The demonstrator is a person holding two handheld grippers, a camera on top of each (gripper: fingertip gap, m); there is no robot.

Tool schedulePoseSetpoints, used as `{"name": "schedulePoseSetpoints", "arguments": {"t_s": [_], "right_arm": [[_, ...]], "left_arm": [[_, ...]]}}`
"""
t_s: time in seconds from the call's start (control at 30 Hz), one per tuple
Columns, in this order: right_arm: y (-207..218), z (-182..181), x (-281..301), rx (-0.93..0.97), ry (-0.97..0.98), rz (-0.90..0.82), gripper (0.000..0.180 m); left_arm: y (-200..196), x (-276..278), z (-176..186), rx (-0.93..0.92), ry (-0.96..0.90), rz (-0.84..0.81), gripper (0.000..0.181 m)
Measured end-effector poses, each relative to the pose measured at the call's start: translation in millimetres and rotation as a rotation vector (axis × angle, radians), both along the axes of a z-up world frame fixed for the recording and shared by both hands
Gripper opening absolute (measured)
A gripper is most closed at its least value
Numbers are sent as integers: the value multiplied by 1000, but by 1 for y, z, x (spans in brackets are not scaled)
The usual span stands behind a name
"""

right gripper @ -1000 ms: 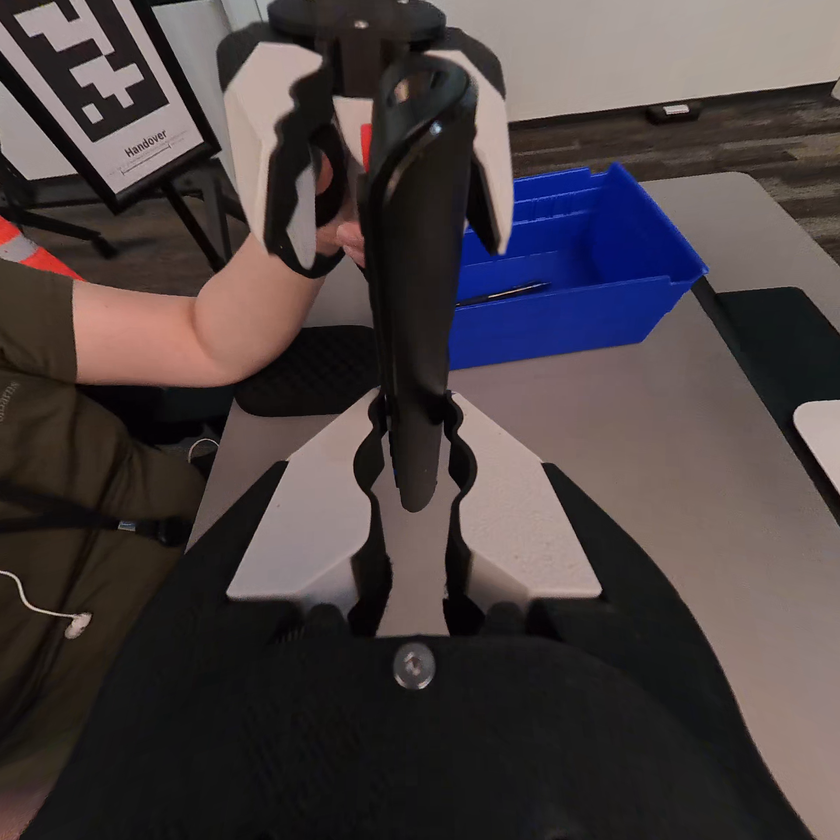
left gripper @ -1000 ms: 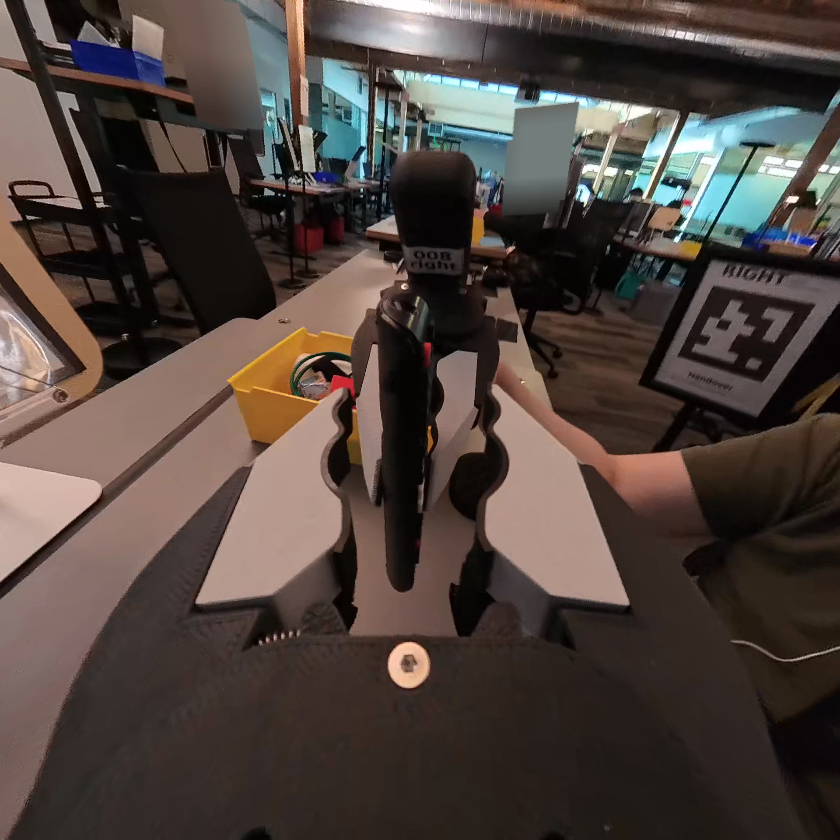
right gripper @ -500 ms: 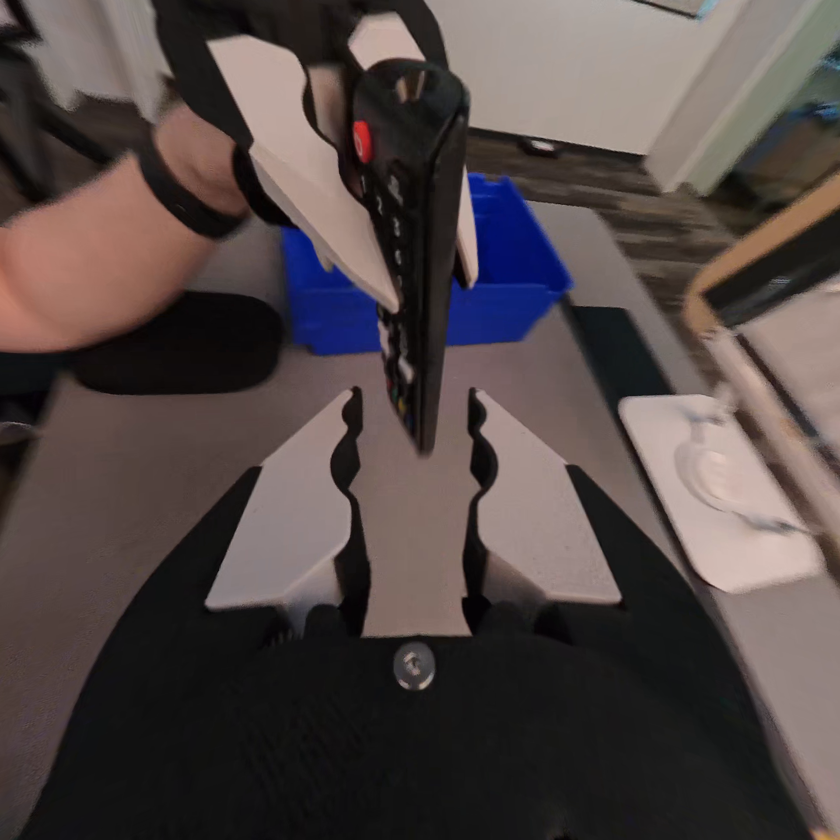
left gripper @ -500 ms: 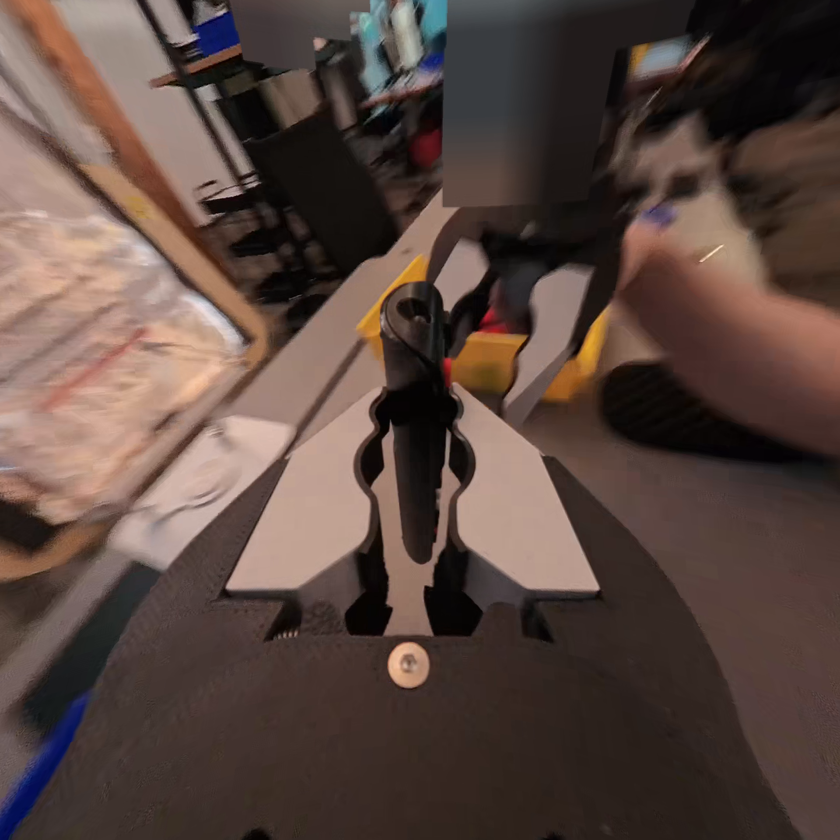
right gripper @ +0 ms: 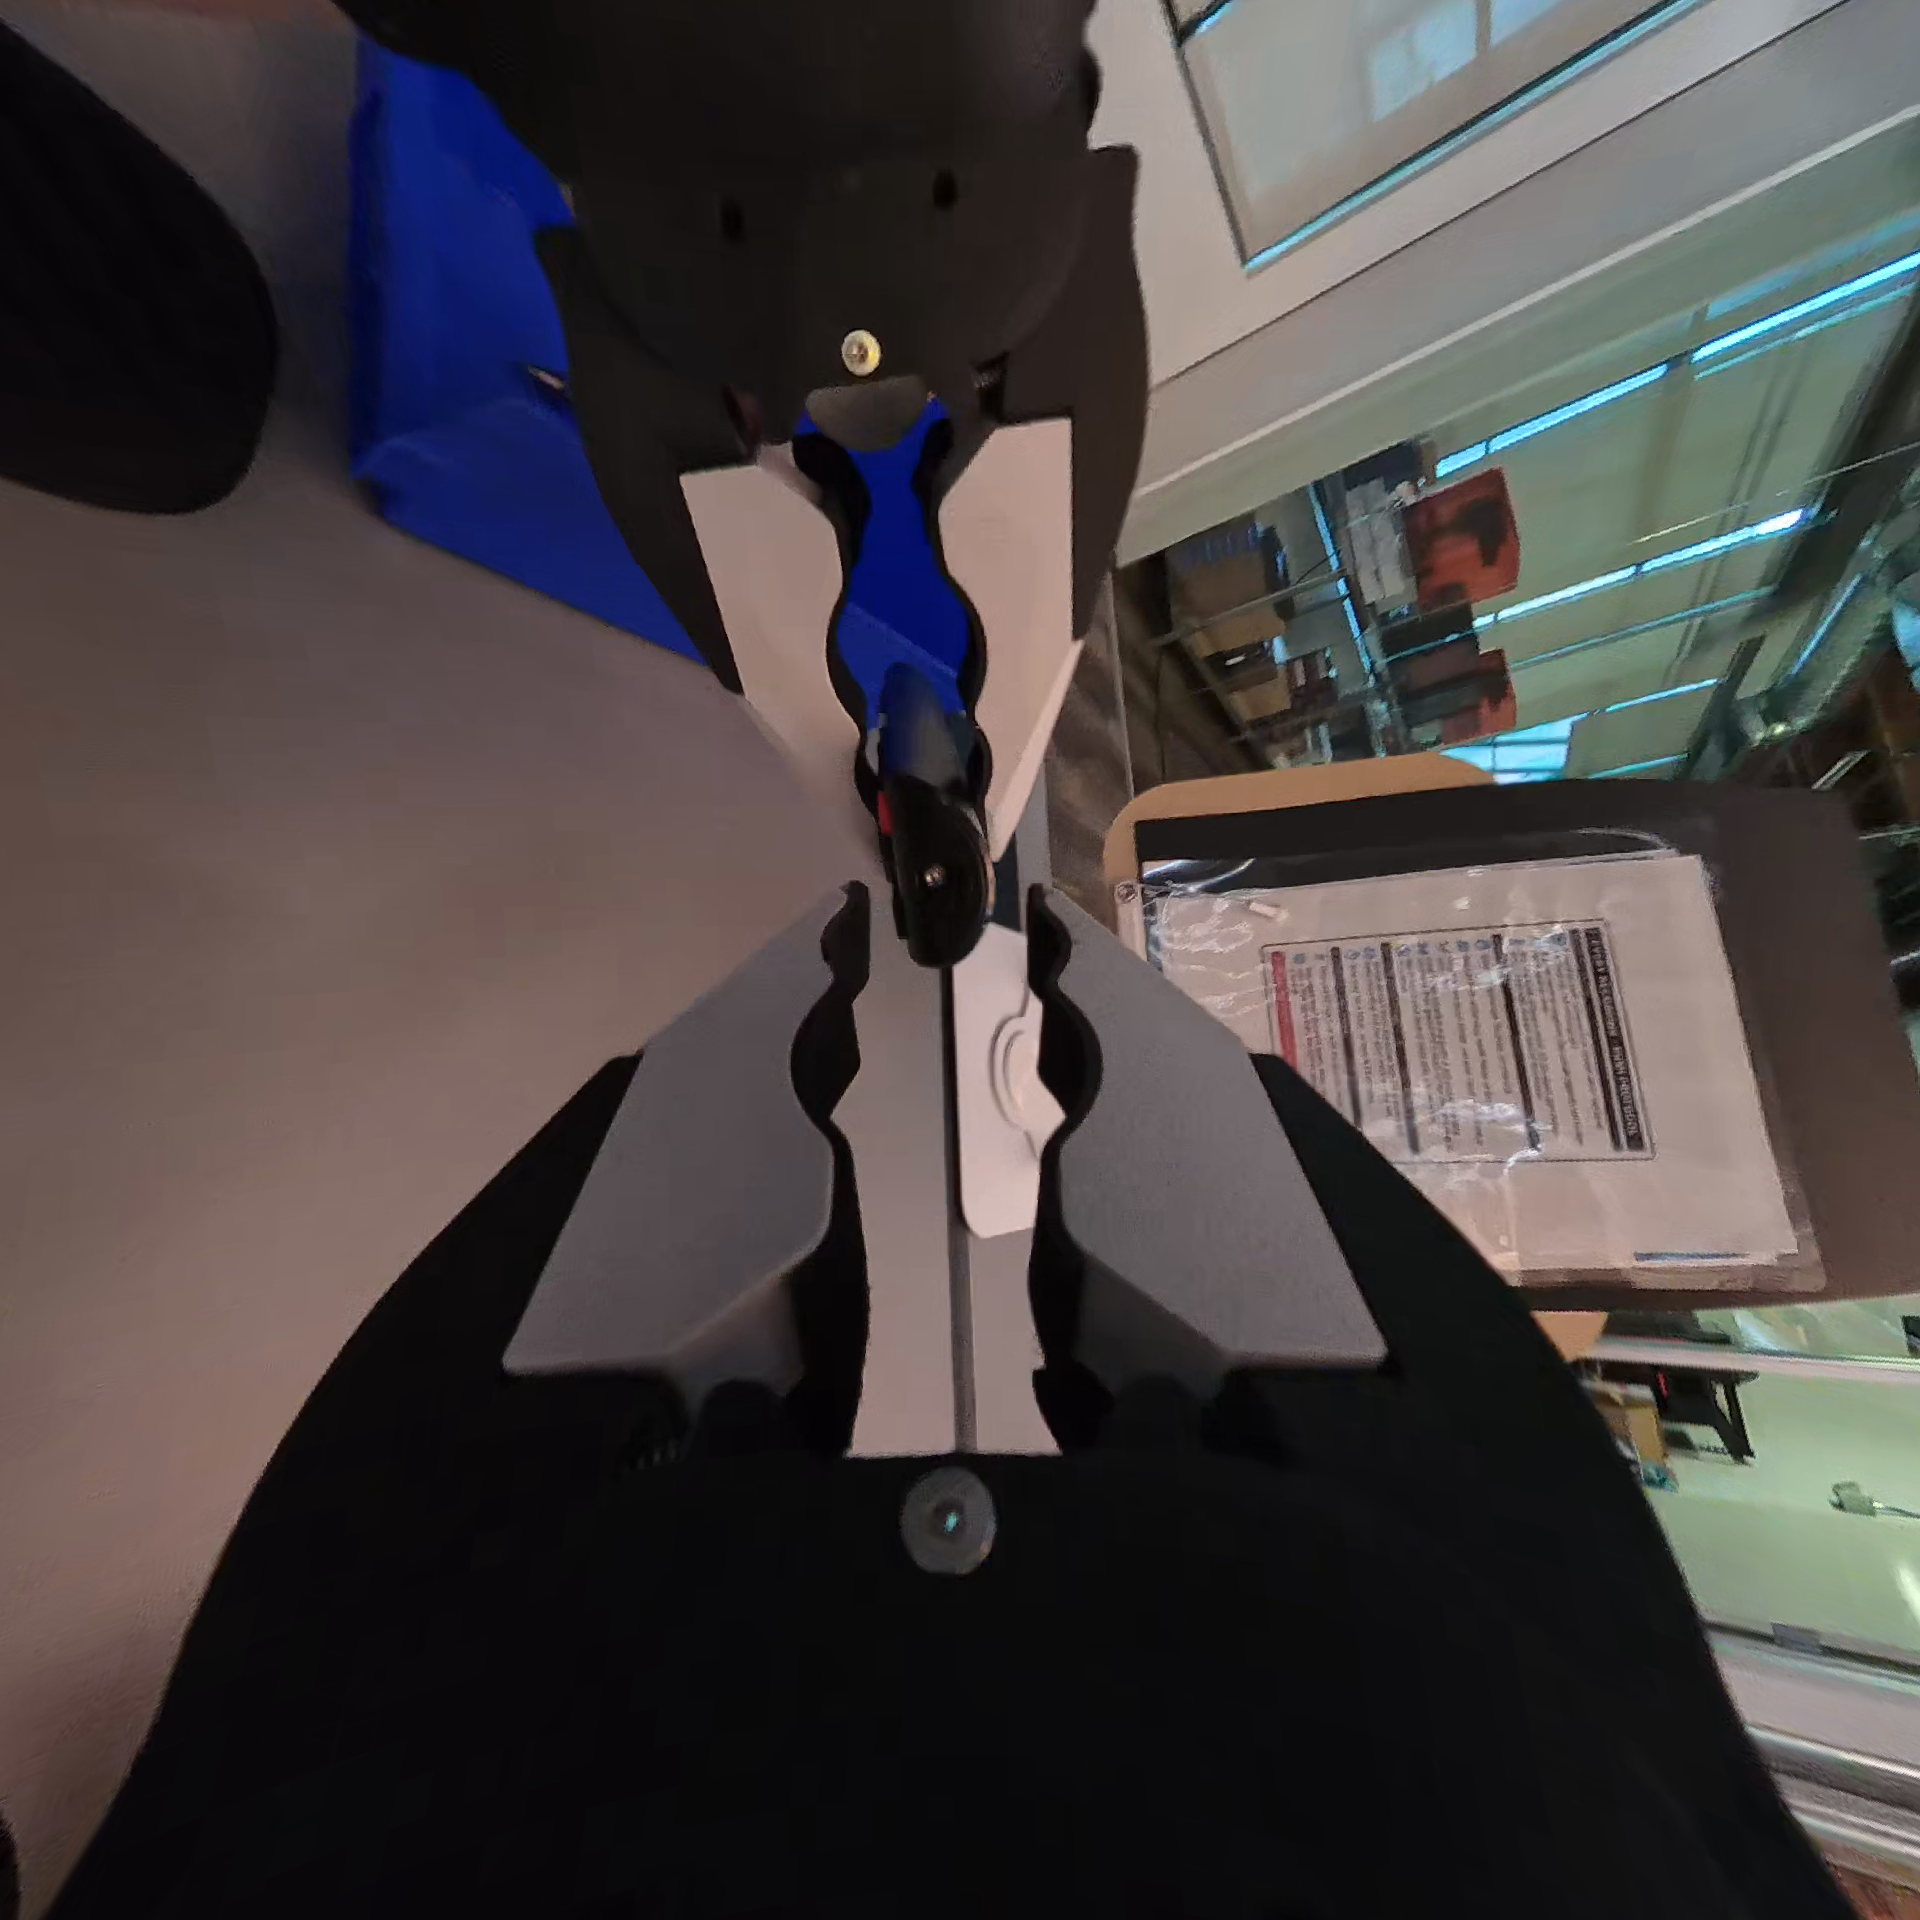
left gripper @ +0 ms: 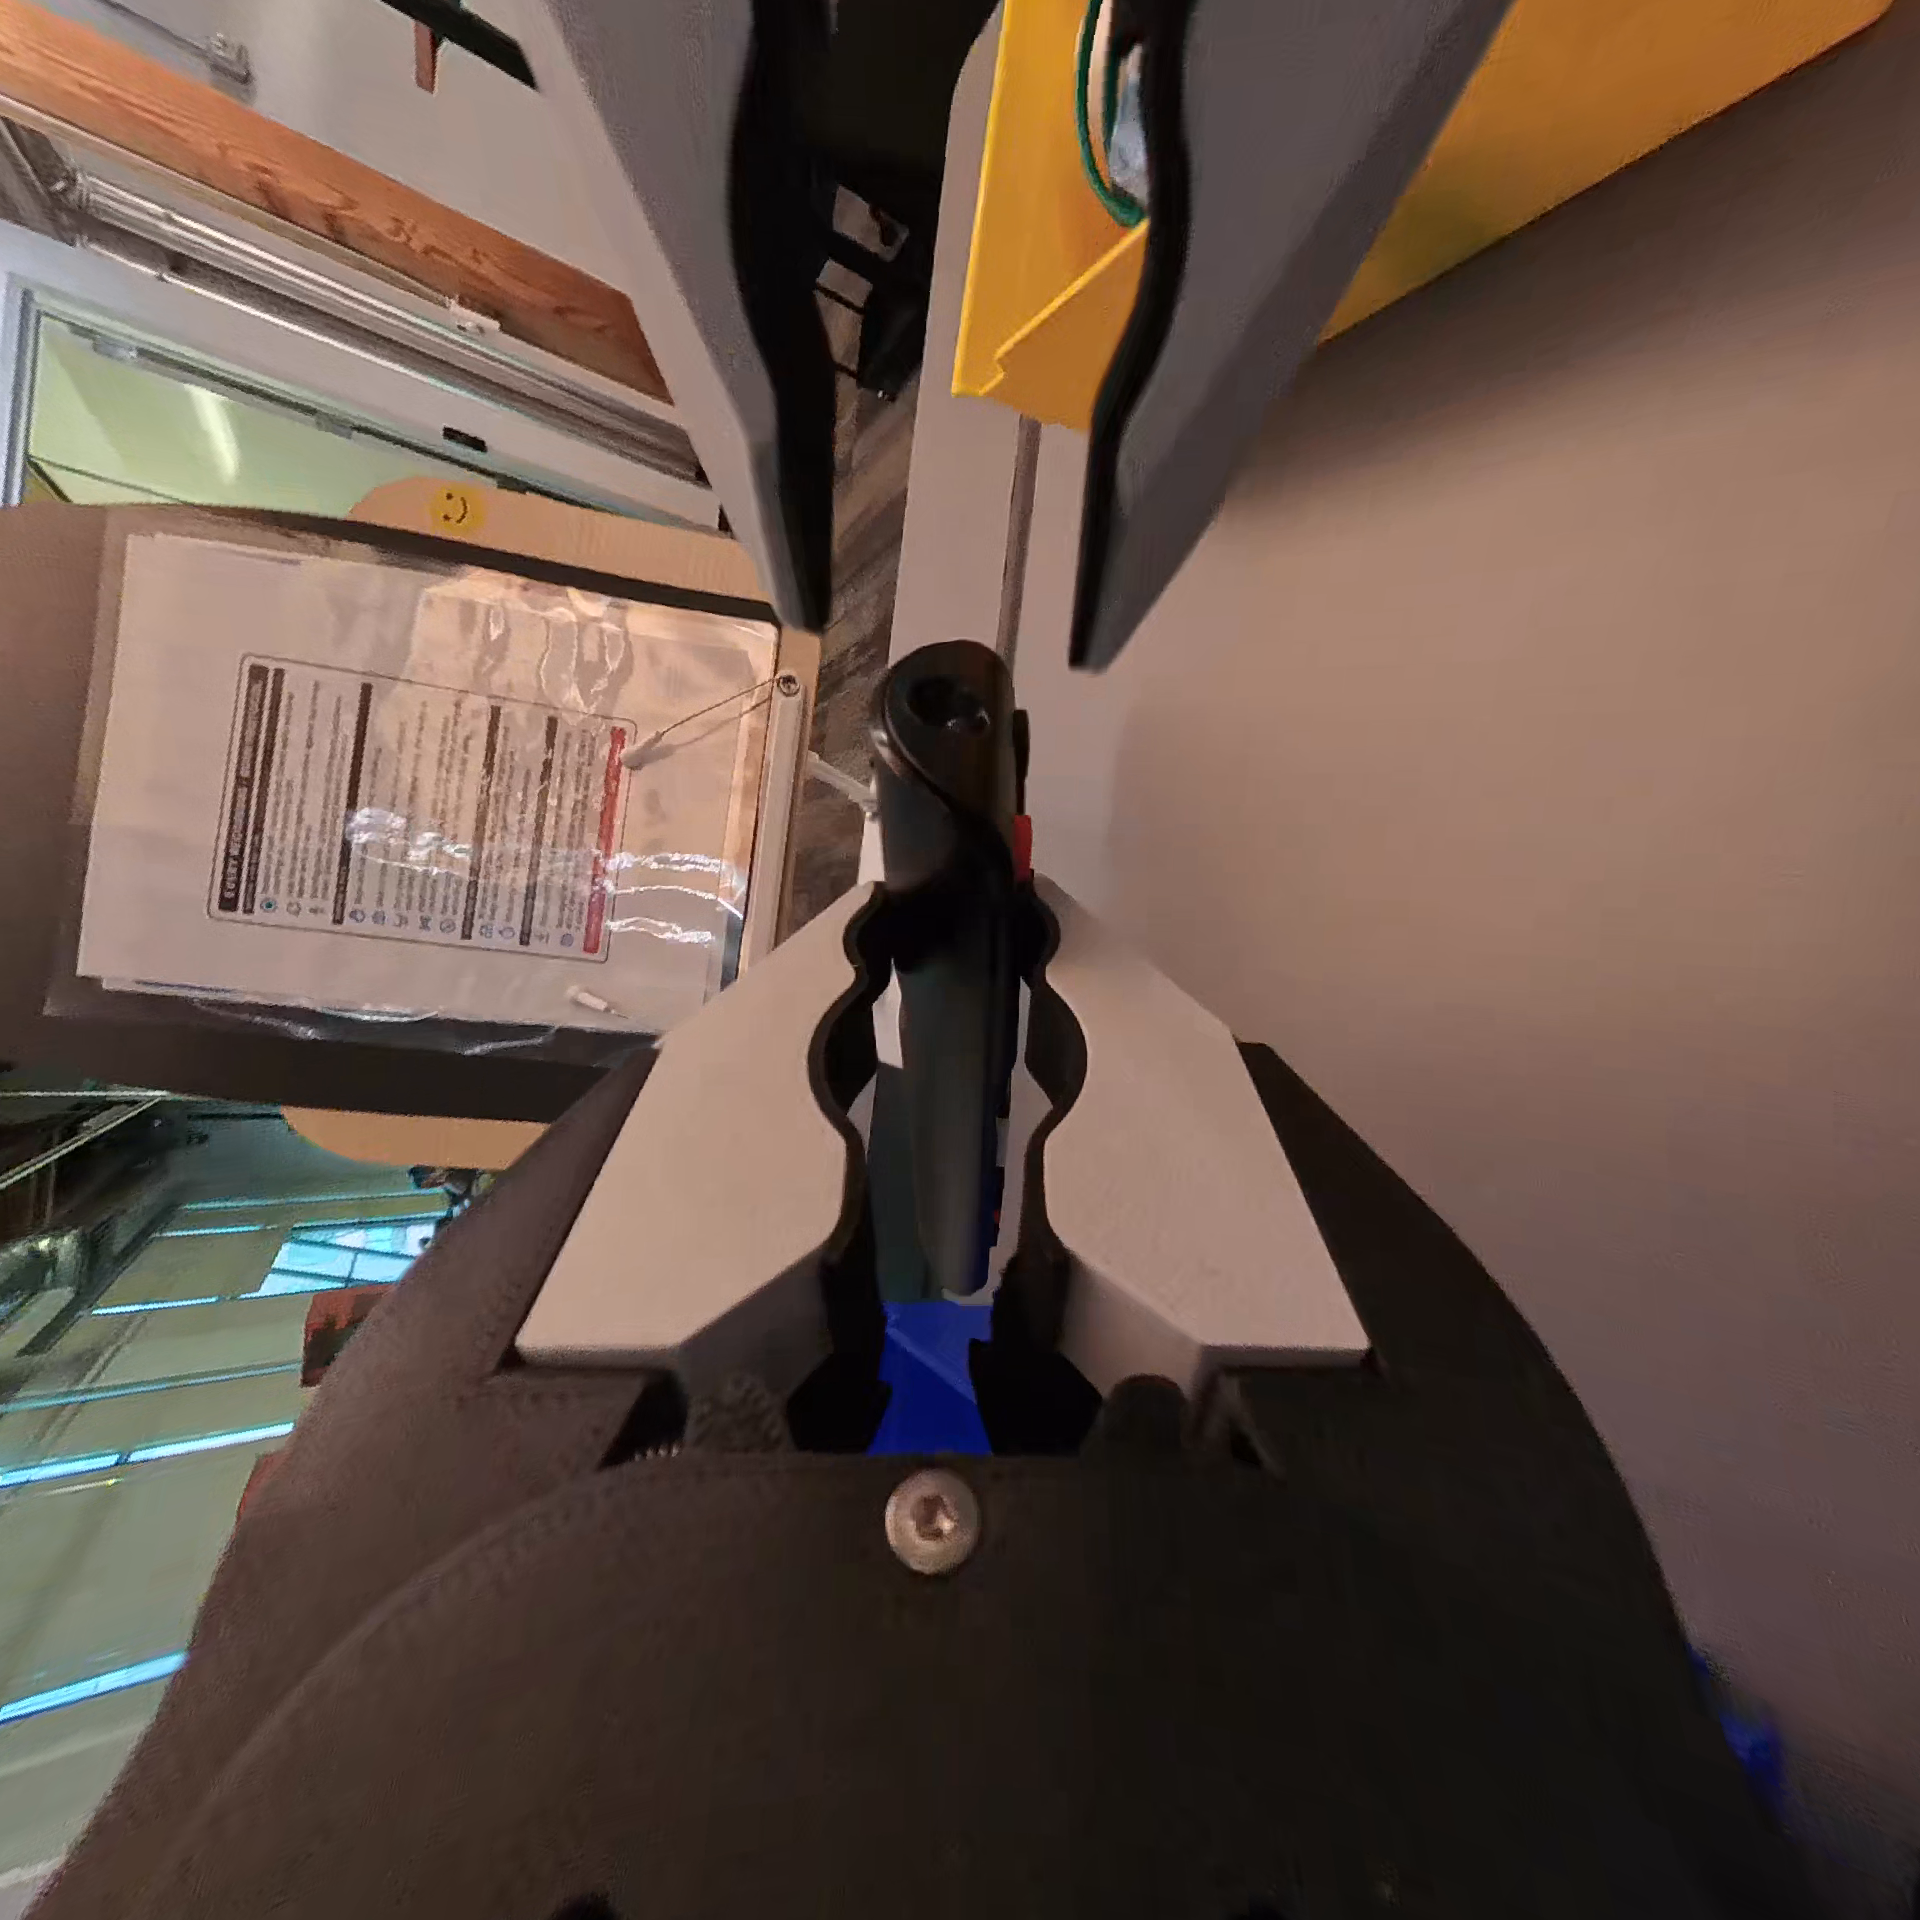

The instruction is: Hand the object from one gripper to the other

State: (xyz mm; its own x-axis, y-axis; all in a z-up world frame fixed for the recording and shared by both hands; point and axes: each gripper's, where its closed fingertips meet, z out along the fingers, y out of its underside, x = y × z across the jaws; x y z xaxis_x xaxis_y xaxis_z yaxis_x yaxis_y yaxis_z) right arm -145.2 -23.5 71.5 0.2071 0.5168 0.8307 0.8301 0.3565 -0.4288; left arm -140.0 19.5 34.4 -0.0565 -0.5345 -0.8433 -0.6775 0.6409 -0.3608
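A black remote control (left gripper: 951, 790) with a red button is clamped between the pads of my left gripper (left gripper: 951, 914), which is shut on it. In the right wrist view the left gripper (right gripper: 930, 790) holds the remote (right gripper: 935, 883) pointing toward me. My right gripper (right gripper: 940, 904) is open. The remote's end lies between its fingertips with a gap on each side, so neither pad touches it. In the left wrist view the right gripper (left gripper: 945, 623) shows at the top, with its fingers (left gripper: 790, 416) spread just beyond the remote's tip.
Both views are rolled sideways. A yellow bin (left gripper: 1039, 260) and a blue bin (right gripper: 447, 364) stand on the grey table (left gripper: 1507, 831). A board with a laminated sheet (right gripper: 1455, 1039) stands beside the table. A white flat base (right gripper: 997, 1091) and a black mat (right gripper: 104, 260) lie on the table. My right fingertips sit around 6 cm from my left ones.
My right gripper let go of the remote and opened. My left gripper shut on it and keeps it. Both grippers have rolled onto their sides, and the right fingertips have narrowed around the remote's end.
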Motion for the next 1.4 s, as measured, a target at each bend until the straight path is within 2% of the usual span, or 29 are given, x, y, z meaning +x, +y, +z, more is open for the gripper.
{"name": "schedulePoseSetpoints", "arguments": {"t_s": [0.27,0.37,0.5,0.6,0.7,0.8,0.87,0.97,1.07,1.17,1.27,1.4], "right_arm": [[13,-25,-2,-53,-92,-47,30],[15,-30,-2,-70,-108,-55,22],[13,-23,-3,-105,-67,-73,21],[14,-9,0,-50,-42,-93,21],[14,11,9,12,9,-138,21],[13,39,15,88,131,-143,20],[10,58,21,140,220,-138,20],[2,90,31,243,359,-132,20],[-17,123,32,299,573,-47,20],[-42,151,21,201,904,175,20],[-63,160,3,46,1091,426,20],[-64,154,-18,-140,1195,568,20]], "left_arm": [[-16,11,-7,11,28,-74,22],[-21,12,-6,5,29,-97,22],[-23,12,1,6,-32,-110,22],[-20,8,20,30,-141,-89,33],[-24,0,48,-73,-313,-126,40],[-15,-16,87,-226,-588,-134,47],[-14,-25,104,-428,-733,-173,44],[-46,-24,109,-816,-752,-420,38],[-60,-15,116,-1049,-822,-602,53],[-62,-16,140,-1146,-1025,-767,73],[-75,-26,159,-1121,-1119,-868,74],[-94,-46,182,-999,-1201,-919,68]]}}
